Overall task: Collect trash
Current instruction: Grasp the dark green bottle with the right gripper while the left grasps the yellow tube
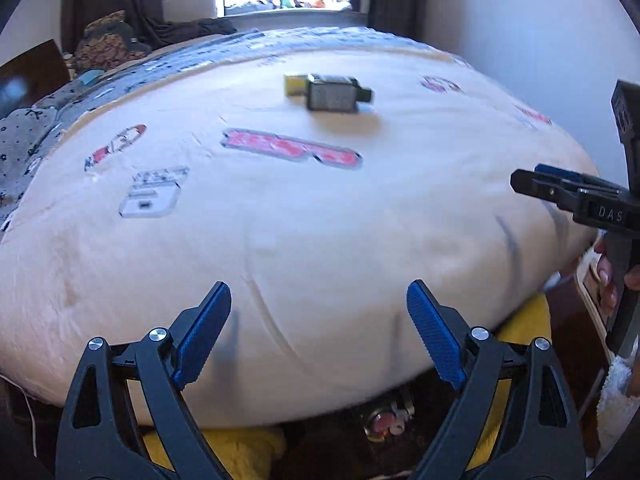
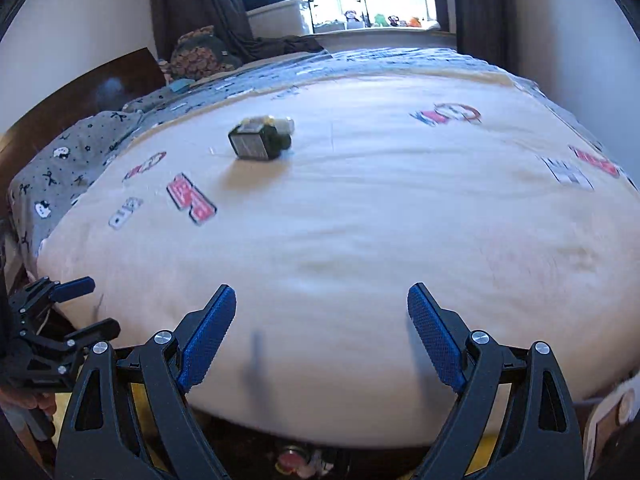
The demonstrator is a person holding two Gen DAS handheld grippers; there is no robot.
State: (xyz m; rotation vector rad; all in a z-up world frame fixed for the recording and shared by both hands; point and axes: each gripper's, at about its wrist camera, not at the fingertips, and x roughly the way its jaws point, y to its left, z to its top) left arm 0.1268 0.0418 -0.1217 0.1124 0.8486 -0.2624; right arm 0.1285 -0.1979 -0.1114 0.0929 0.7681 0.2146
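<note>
Cream blanket [image 1: 320, 220] bears a blurred dark carton [image 1: 334, 92], label unreadable.

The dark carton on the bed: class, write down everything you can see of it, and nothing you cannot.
The dark carton is a small boxy drink pack, dark green to black, apparently coated card, with a pale printed label panel on its upper face; the print is too blurred to read. It lies on its side on the cream blanket, well back from the near edge. A small yellowish item sits against one end; whether it is attached cannot be told. Nothing else touches it.
</note>
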